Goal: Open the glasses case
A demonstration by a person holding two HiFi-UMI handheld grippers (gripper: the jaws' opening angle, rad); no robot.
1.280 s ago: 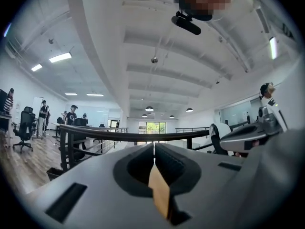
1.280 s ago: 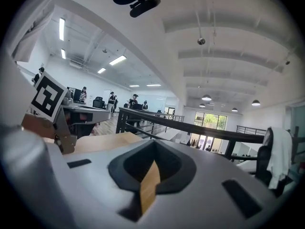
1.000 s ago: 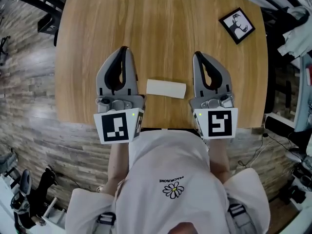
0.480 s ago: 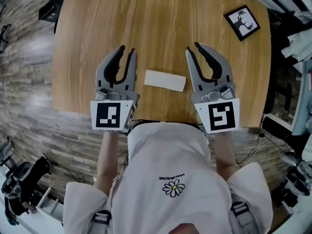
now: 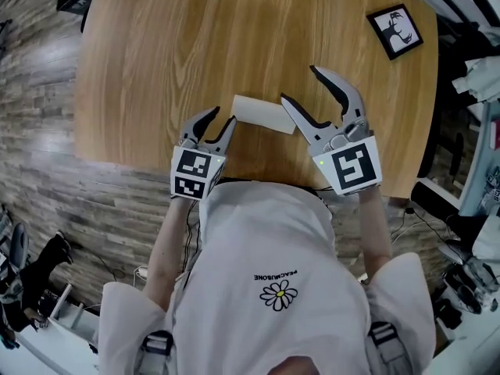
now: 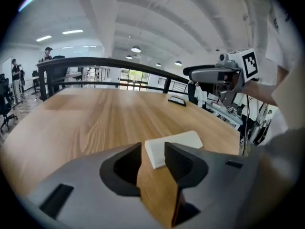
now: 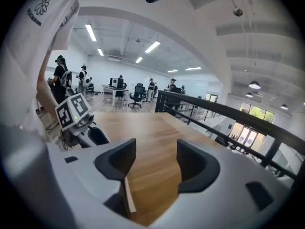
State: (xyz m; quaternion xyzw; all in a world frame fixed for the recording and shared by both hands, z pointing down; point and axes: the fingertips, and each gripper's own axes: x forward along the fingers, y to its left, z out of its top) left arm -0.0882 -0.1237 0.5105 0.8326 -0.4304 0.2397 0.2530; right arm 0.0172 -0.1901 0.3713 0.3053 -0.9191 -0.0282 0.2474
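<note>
A white rectangular glasses case [image 5: 264,114] lies shut on the wooden table [image 5: 234,37], near its front edge. My left gripper [image 5: 221,118] is low at the case's left end with its jaws opening. In the left gripper view the case [image 6: 174,144] has its near corner just past the left gripper [image 6: 152,150], and the fingertips [image 6: 136,151] do not press it. My right gripper [image 5: 301,84] hovers over the case's right end, jaws opening wide with only table between them. In the right gripper view, the right gripper [image 7: 155,149] frames bare wood, with a pale edge of the case [image 7: 127,197] under its left jaw.
A black-framed picture [image 5: 396,31] lies at the table's far right corner. The person's torso in a white shirt [image 5: 273,287] stands against the front edge. A dark railing [image 6: 119,66] runs behind the table. Chairs and gear stand on the floor around it.
Both grippers have dropped toward the table and tipped downward. Their jaws went from shut to open. The left one sank most, ending at the case's left end.
</note>
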